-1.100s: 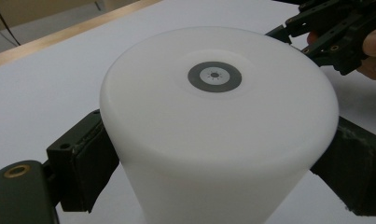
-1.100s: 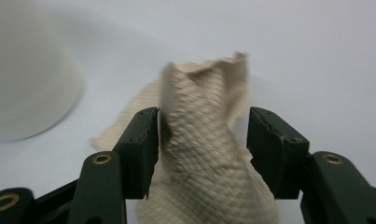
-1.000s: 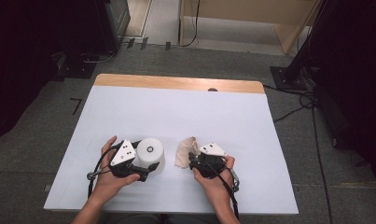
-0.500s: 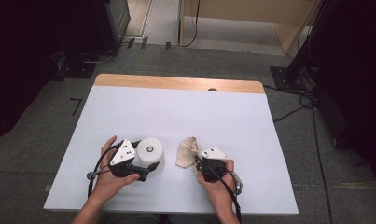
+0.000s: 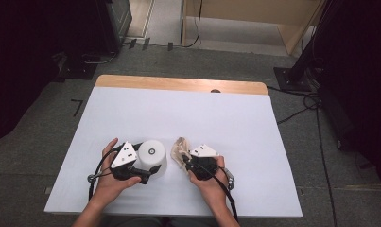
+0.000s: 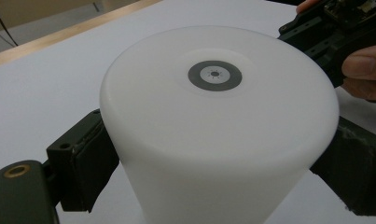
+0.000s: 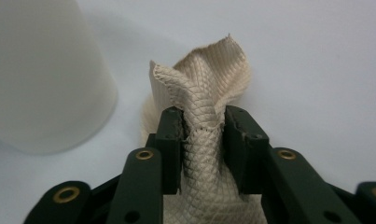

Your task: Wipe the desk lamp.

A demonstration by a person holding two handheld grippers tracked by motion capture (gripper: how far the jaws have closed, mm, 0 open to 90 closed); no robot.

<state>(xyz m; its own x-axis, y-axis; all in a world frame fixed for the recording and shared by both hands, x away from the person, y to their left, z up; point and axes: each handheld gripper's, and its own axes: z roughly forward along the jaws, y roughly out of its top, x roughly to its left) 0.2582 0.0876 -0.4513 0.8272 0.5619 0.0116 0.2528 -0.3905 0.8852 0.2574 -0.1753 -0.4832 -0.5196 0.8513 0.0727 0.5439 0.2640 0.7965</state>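
In the lower left of the high view we see the left gripper (image 5: 148, 172) in the person's left hand (image 5: 110, 182), clamped around a white upside-down cup (image 5: 152, 156) that stands on the white table (image 5: 235, 123). In the left gripper view the cup (image 6: 218, 126) takes up the middle of the frame, base up with a grey ring at its centre, and a black pad (image 6: 85, 158) presses on its wall at each side.

Just right of the cup in the high view lies a crumpled beige cloth (image 5: 180, 150), below the frame's middle. The right gripper (image 5: 187, 163), held in the right hand (image 5: 209, 182), meets its lower edge. In the right gripper view the quilted cloth (image 7: 204, 88) stands bunched between the jaws, pinched by both pads (image 7: 172, 140); these jaws have just been opening a little, with the cloth between them. The cup's wall (image 7: 41, 74) fills that frame's upper left, near the cloth but apart from it.
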